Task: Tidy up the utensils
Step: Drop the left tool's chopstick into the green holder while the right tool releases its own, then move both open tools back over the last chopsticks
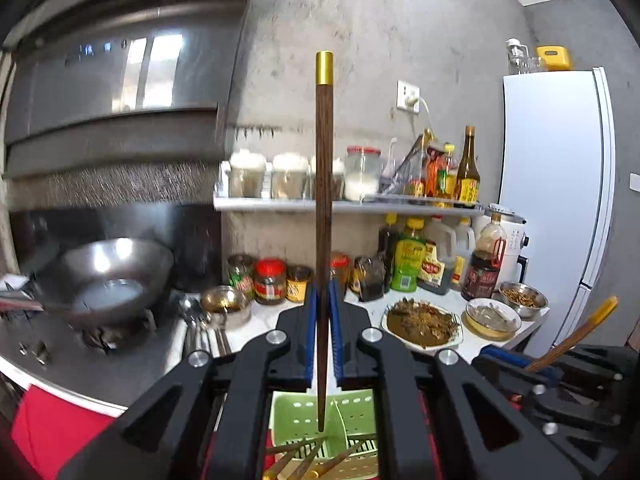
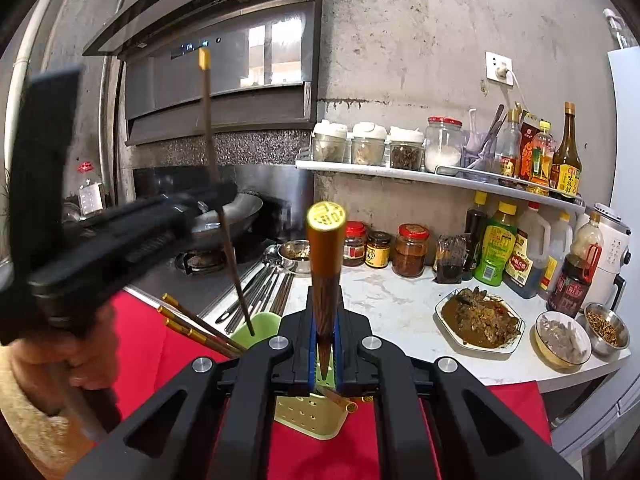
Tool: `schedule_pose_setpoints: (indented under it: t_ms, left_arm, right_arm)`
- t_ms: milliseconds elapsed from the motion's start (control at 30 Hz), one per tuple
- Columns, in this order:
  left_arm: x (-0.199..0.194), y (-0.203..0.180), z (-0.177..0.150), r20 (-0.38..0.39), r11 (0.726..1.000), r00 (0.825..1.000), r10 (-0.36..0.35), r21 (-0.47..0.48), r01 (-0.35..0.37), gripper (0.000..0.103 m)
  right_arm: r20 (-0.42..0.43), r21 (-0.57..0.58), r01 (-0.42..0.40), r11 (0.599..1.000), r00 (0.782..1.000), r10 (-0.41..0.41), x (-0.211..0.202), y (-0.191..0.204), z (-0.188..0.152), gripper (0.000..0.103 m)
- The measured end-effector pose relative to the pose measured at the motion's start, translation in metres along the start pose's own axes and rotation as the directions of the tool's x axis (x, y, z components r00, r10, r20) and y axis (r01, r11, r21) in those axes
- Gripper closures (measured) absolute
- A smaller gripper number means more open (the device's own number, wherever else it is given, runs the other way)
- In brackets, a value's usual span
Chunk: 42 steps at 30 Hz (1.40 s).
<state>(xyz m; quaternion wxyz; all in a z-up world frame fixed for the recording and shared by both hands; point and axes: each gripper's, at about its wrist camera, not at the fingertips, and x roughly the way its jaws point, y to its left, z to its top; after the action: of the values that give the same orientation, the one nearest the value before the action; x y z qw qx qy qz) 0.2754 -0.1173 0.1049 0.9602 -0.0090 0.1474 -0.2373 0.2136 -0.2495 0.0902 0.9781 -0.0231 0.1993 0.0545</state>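
Observation:
My left gripper [image 1: 323,320] is shut on a dark wooden chopstick [image 1: 323,200] with a gold cap, held upright, its tip over the green perforated utensil basket [image 1: 296,412]. Several gold-capped chopsticks [image 1: 304,456] lie in the basket. My right gripper [image 2: 325,340] is shut on another gold-capped chopstick [image 2: 326,264] that tilts toward the camera above the same green basket [image 2: 308,412]. The left gripper [image 2: 200,204] and its chopstick [image 2: 224,220] show in the right wrist view at left. The right gripper [image 1: 540,368] shows at the lower right of the left wrist view.
Metal spoons and chopsticks [image 2: 264,284] lie on the counter by the stove. A wok [image 1: 104,276] sits on the burner. A plate of food [image 2: 480,320], small bowls [image 2: 564,340], and jars and bottles [image 2: 496,252] crowd the white counter. A red cloth [image 2: 144,344] lies under the basket.

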Motion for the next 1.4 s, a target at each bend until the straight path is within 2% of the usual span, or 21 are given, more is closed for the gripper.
schedule_pose_setpoints:
  t_ms: [233,500,533,567,600,633,667,800,933,1067,1200,1267,1367,1400]
  left_arm:
    - [0.016,0.015,-0.028,-0.1,0.999,0.995,-0.025,-0.03,0.022,0.097]
    - [0.026,0.017,-0.05,-0.149,1.0,0.989,0.0,0.0,0.0,0.097]
    - [0.025,0.017,-0.05,-0.156,1.0,0.988,0.0,0.004,0.001,0.094]
    - [0.023,0.018,-0.047,-0.16,1.0,0.987,-0.006,-0.004,0.006,0.085]
    - [0.019,0.02,-0.045,-0.155,1.0,0.988,-0.007,-0.012,0.005,0.078]
    - [0.01,0.021,-0.039,-0.132,1.0,0.991,-0.007,-0.019,0.004,0.068]
    - [0.0,0.022,-0.034,-0.11,1.0,0.994,-0.004,-0.019,0.002,0.067]
    - [-0.047,0.022,-0.011,-0.045,1.0,0.999,0.013,-0.024,-0.014,0.067]
    - [-0.092,0.023,-0.009,-0.04,0.994,0.993,0.108,-0.01,-0.108,0.062]
    - [-0.129,0.025,-0.038,-0.107,0.973,0.967,0.23,0.025,-0.229,0.058]
    - [-0.154,0.029,-0.096,-0.237,0.96,0.93,0.279,0.04,-0.278,0.057]
    - [-0.164,0.032,-0.136,-0.325,0.955,0.9,0.29,0.039,-0.293,0.057]
    - [-0.172,0.033,-0.186,-0.416,0.952,0.861,0.293,0.041,-0.304,0.057]
    - [-0.174,0.033,-0.206,-0.455,0.949,0.839,0.298,0.044,-0.313,0.057]
  right_arm:
    - [-0.048,-0.017,-0.01,1.0,0.999,0.009,0.018,0.004,-0.008,0.096]
    - [-0.118,-0.048,-0.002,0.999,0.993,-0.004,0.031,0.013,-0.021,0.095]
    - [-0.136,-0.051,-0.003,0.999,0.991,-0.004,0.033,0.014,-0.021,0.094]
    - [-0.143,-0.046,-0.007,0.999,0.99,0.0,0.033,0.014,-0.021,0.087]
    - [-0.136,-0.034,-0.007,0.999,0.991,0.002,0.029,0.012,-0.02,0.082]
    - [-0.126,-0.025,-0.006,1.0,0.992,0.002,0.024,0.01,-0.017,0.07]
    - [-0.113,-0.02,-0.004,1.0,0.994,0.002,0.018,0.009,-0.015,0.063]
    - [-0.034,-0.02,0.011,1.0,0.999,-0.012,-0.028,0.008,-0.002,0.063]
    - [-0.005,-0.021,0.012,1.0,1.0,-0.013,-0.071,0.007,-0.005,0.063]
    - [-0.033,-0.026,0.004,1.0,0.999,-0.005,-0.097,0.009,-0.029,0.062]
    - [-0.106,-0.028,-0.024,0.999,0.994,0.021,-0.107,0.019,-0.078,0.061]
    - [-0.149,-0.019,-0.04,0.999,0.988,0.036,-0.109,0.026,-0.106,0.061]
    - [-0.221,0.007,-0.066,0.998,0.973,0.066,-0.106,0.039,-0.153,0.061]
    - [-0.241,0.012,-0.072,0.997,0.968,0.073,-0.105,0.043,-0.164,0.061]
